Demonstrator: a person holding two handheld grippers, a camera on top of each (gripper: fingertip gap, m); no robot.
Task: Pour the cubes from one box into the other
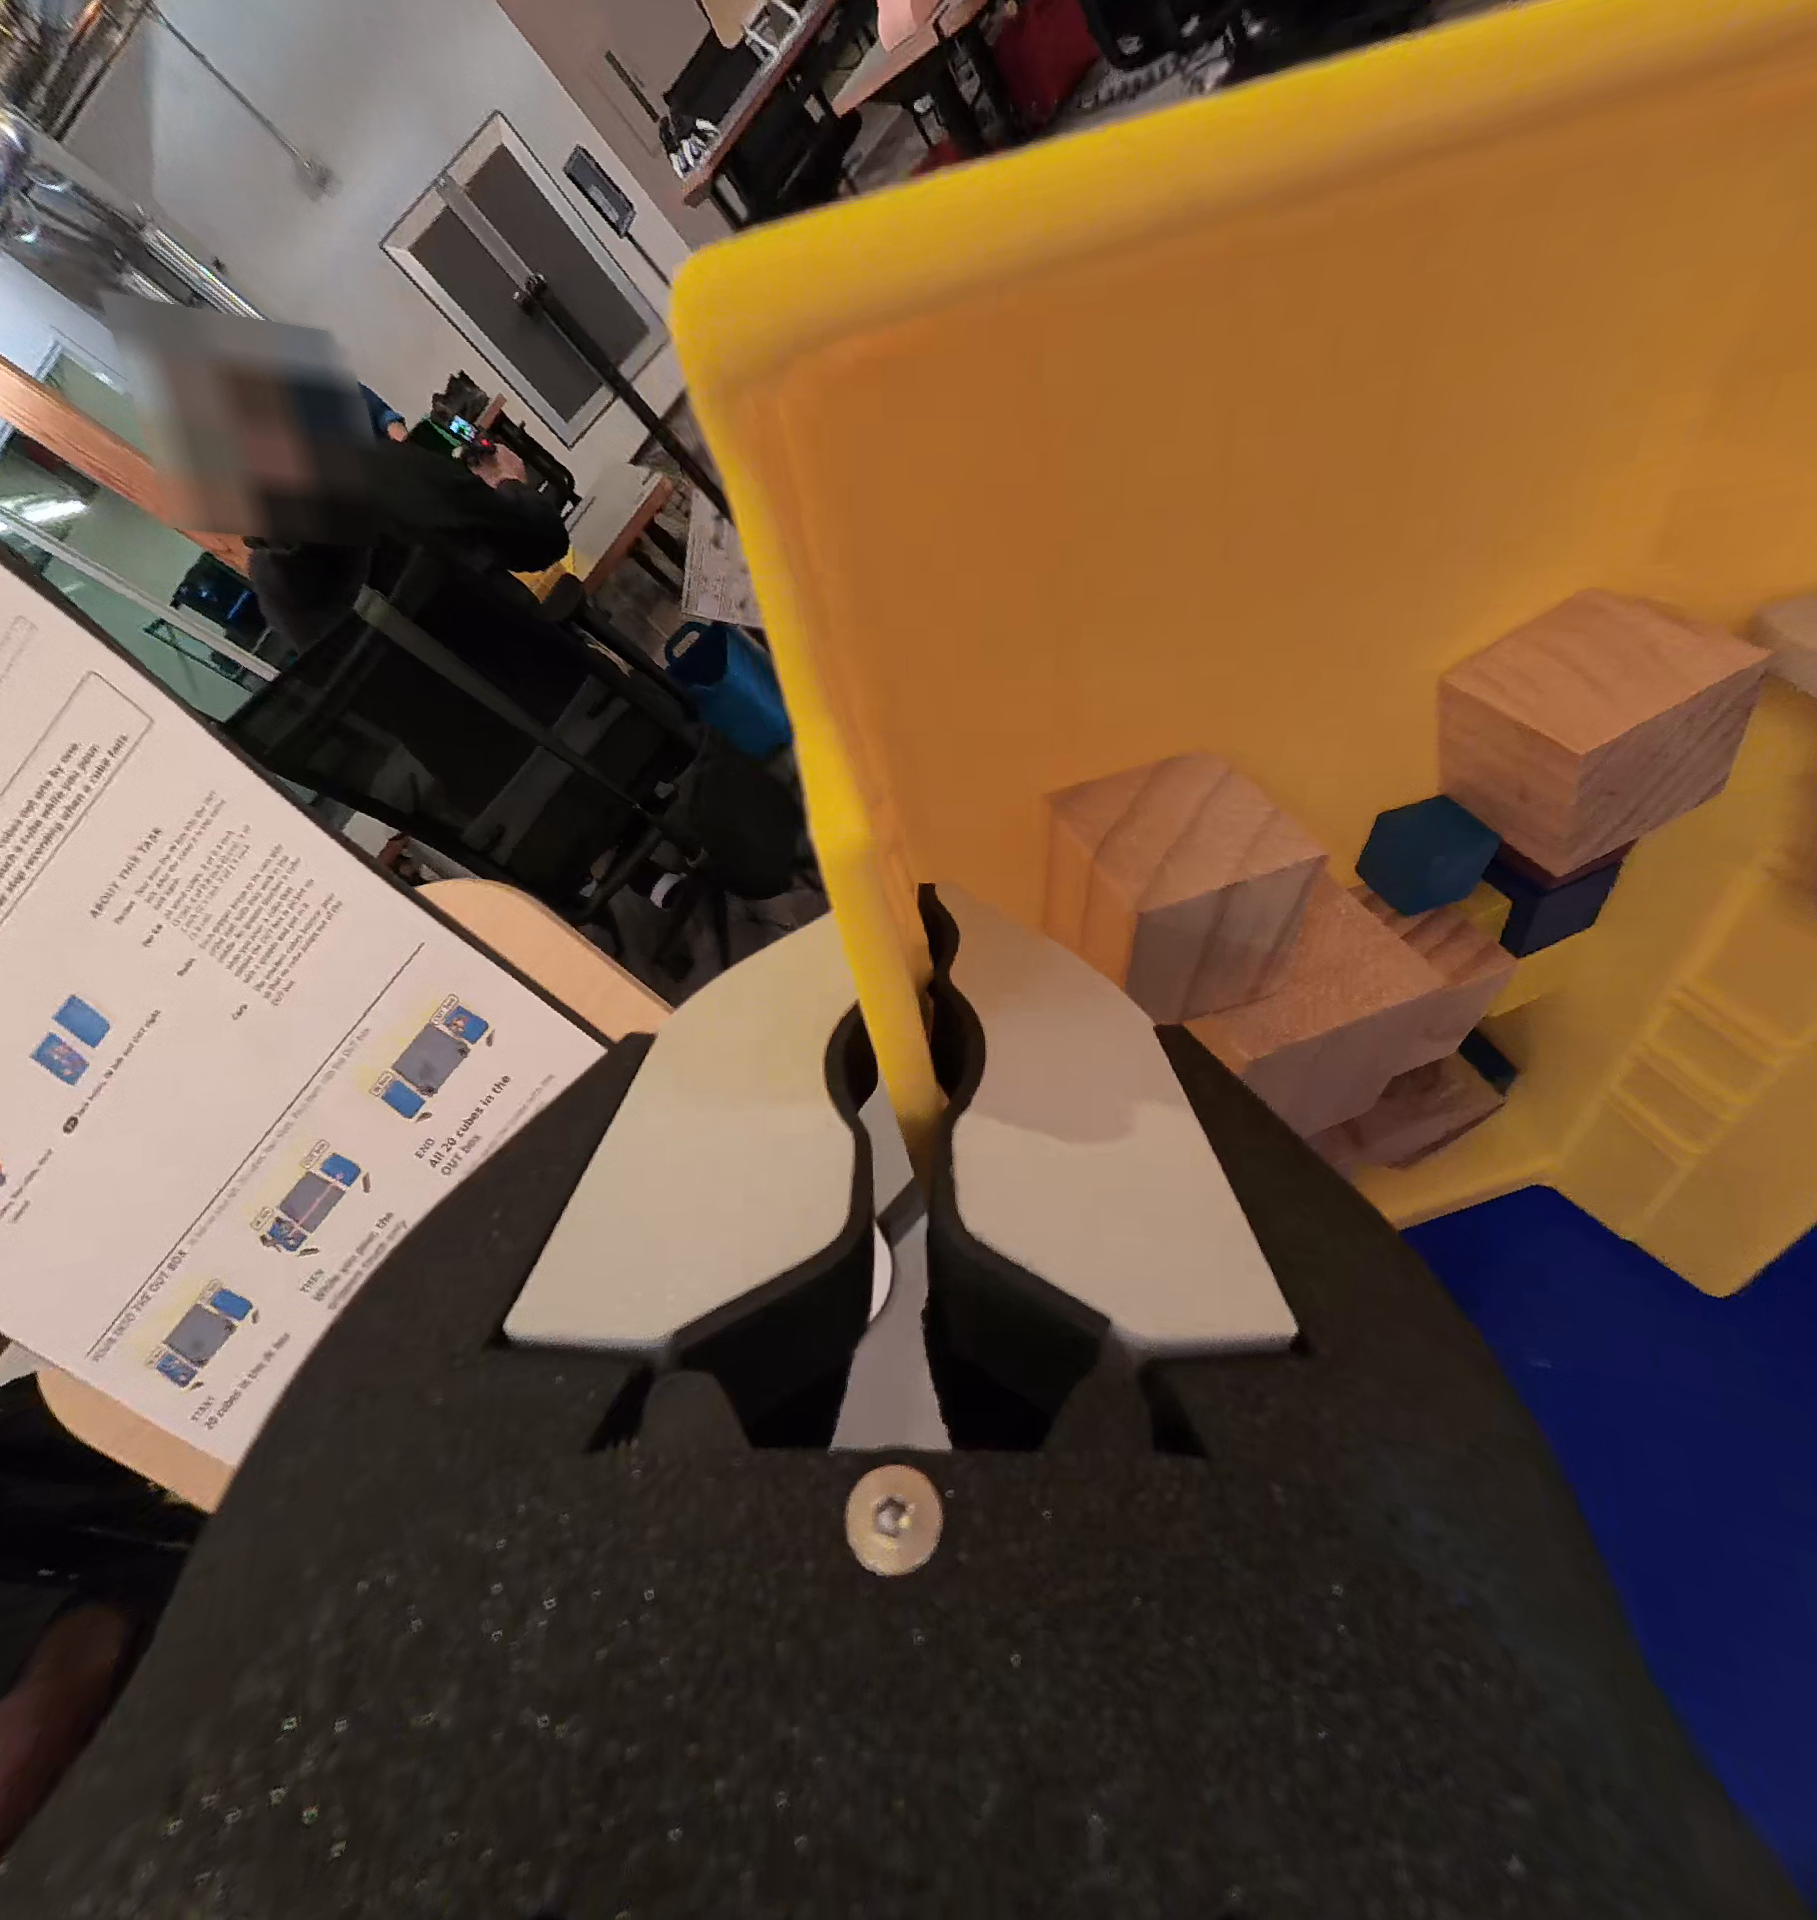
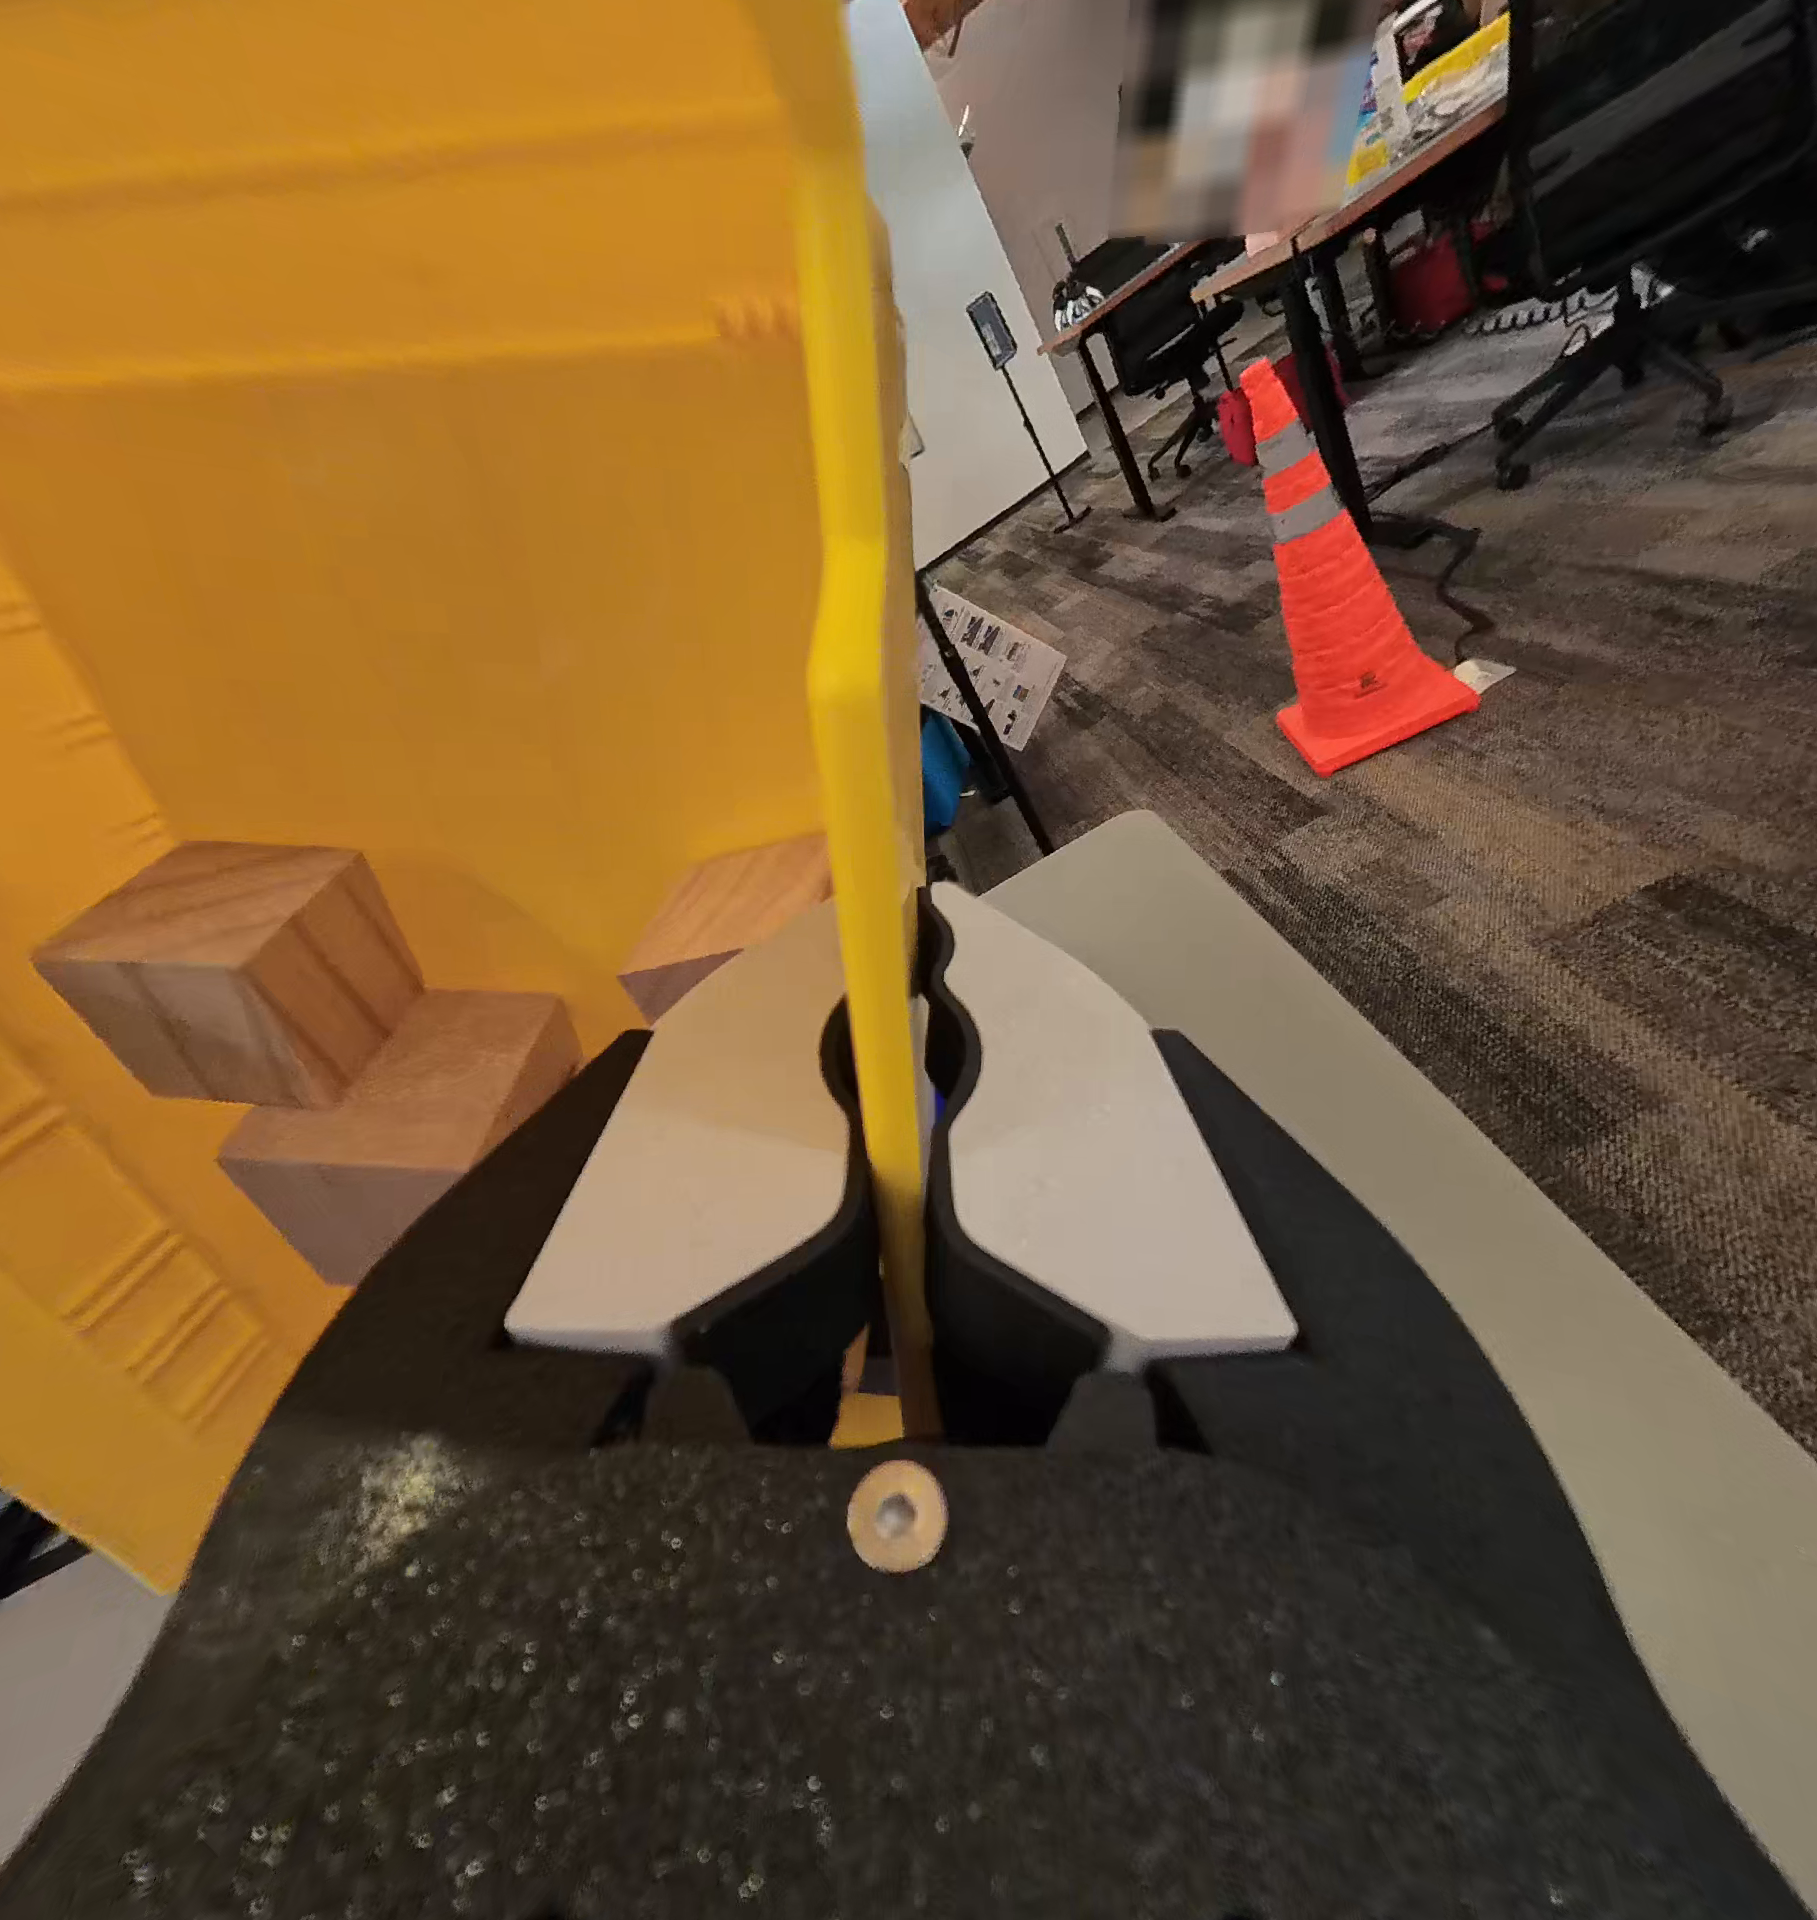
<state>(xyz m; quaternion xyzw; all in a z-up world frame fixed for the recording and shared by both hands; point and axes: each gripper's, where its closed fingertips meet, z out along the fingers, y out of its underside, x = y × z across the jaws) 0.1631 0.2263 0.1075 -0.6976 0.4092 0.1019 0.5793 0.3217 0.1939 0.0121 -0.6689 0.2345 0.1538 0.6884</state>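
Observation:
A yellow box (image 1: 1247,582) is lifted and tipped steeply. My left gripper (image 1: 925,935) is shut on its left wall edge. My right gripper (image 2: 919,935) is shut on its right wall edge (image 2: 852,623). Inside, wooden cubes (image 1: 1590,727) and small blue cubes (image 1: 1423,857) pile toward the low end. More wooden cubes (image 2: 239,966) show in the right wrist view against the yellow inside (image 2: 364,468). A blue box (image 1: 1662,1507) lies below the yellow box's low edge in the left wrist view.
A printed instruction sheet (image 1: 187,1039) lies on the wooden table (image 1: 540,956) at left. A grey tabletop (image 2: 1351,1195) sits under my right gripper. An orange traffic cone (image 2: 1340,613) stands on the carpet. A person (image 1: 364,530), desks and chairs are in the background.

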